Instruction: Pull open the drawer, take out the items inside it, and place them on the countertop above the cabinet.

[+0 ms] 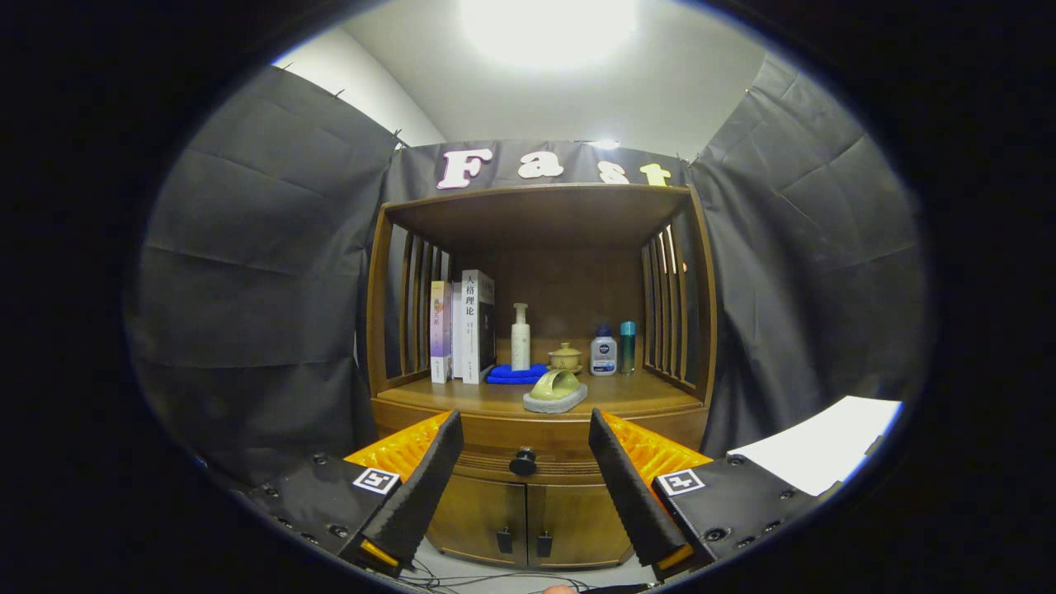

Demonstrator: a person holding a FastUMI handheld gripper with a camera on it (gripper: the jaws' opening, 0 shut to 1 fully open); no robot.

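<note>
the wooden cabinet [540, 371] stands against the dark cloth wall, and its drawer [528, 452] is a shallow band just under the countertop [462, 398], shut, with a dark round knob [523, 463] at its middle. the gripper [523, 483] is held wide open, gripping nothing, its fingers [425, 491] flanking the knob and short of it. below the drawer are two closed doors [528, 520] with small dark pulls. on the countertop sit upright books [462, 326], a pale pump bottle [520, 337], a folded blue cloth [516, 374], a small lidded cup [565, 357], two little bottles [615, 349] and a green scoop-like piece on a grey base [555, 392]. the drawer's contents are hidden; the fingers cover its outer ends.
</note>
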